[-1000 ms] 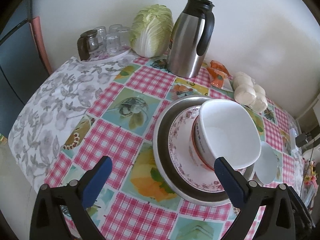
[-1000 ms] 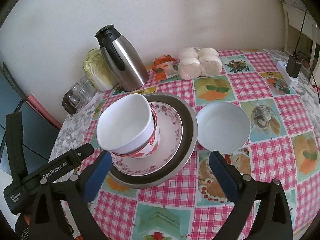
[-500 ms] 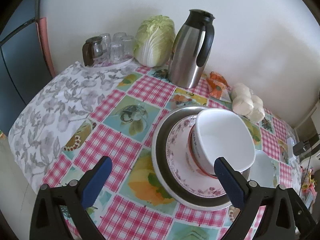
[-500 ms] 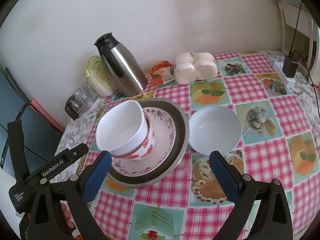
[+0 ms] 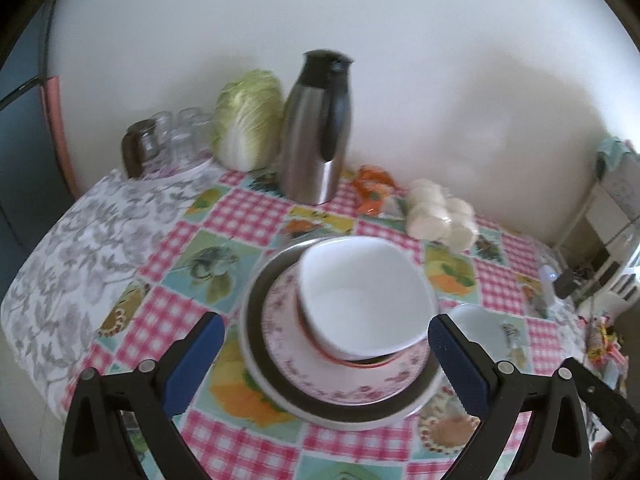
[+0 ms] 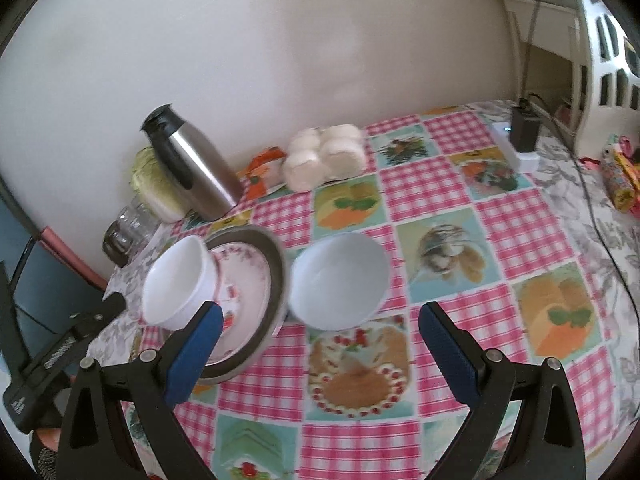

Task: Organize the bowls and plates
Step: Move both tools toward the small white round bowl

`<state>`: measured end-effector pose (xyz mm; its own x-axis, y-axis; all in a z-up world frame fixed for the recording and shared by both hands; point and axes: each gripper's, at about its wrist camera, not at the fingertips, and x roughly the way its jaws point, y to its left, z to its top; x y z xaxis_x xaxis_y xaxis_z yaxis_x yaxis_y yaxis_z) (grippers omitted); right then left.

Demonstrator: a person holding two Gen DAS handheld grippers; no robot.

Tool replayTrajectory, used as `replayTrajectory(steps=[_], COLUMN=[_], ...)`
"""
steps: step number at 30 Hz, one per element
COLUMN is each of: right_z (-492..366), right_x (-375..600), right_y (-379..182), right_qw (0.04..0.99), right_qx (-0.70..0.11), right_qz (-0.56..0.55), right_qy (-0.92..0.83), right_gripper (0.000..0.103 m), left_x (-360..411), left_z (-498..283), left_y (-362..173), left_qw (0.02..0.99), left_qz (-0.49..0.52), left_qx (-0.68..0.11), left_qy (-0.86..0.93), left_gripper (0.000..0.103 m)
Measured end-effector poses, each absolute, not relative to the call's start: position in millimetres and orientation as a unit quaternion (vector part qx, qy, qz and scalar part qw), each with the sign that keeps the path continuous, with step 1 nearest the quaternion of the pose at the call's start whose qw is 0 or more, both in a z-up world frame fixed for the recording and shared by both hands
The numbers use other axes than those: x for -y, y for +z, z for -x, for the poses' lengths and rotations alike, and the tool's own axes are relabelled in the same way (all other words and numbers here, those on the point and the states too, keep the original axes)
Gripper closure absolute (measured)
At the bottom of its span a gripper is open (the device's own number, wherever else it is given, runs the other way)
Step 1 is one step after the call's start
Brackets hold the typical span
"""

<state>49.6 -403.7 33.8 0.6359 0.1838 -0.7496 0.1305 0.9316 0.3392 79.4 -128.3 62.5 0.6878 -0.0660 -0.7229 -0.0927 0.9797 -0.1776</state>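
Observation:
A stack stands on the checked tablecloth: a metal plate [image 5: 264, 376], a floral plate [image 5: 292, 364] on it, and a white bowl [image 5: 360, 300] nested in a red-rimmed bowl on top. The stack shows in the right wrist view too [image 6: 244, 280]. A separate white bowl [image 6: 340, 280] sits on the cloth to the stack's right, also visible in the left wrist view [image 5: 480, 328]. My left gripper [image 5: 324, 364] is open and empty, held above and before the stack. My right gripper [image 6: 320, 352] is open and empty, before the separate bowl.
A steel thermos jug [image 5: 316, 132], a cabbage [image 5: 248, 128], glasses on a tray [image 5: 168, 144], an orange packet [image 5: 372, 188] and bagged buns [image 5: 440, 216] line the wall side. A power strip with a plug [image 6: 520, 140] lies at the far right.
Both grippers have pulled back and up from the table, so the stack and bowl look smaller. The right wrist view has turned toward the separate bowl. Nothing was grasped.

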Motion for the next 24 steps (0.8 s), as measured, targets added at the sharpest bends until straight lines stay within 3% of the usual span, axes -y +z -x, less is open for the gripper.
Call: replayTrajectory(steps=[16,24], right_z=[-54.1,-61.4], right_x=[457.6,476.9], right_y=[13.9,-1.2], right_qw=[0.876,0.866], right_qx=[-0.445,-0.456], right_qz=[-0.182,-0.196], right_qy=[-0.046,-0.062], right_gripper=[0.005,0.005], left_x=[216.7,244.9], left_z=[-79.6,-87.0], left_y=[51.8,31.9], left_qw=[0.907,0.875], left_qz=[0.029,0.069], left_qx=[-0.418,-0.473], left_qy=[-0.046,-0.078], left_gripper=[0.000,0.001])
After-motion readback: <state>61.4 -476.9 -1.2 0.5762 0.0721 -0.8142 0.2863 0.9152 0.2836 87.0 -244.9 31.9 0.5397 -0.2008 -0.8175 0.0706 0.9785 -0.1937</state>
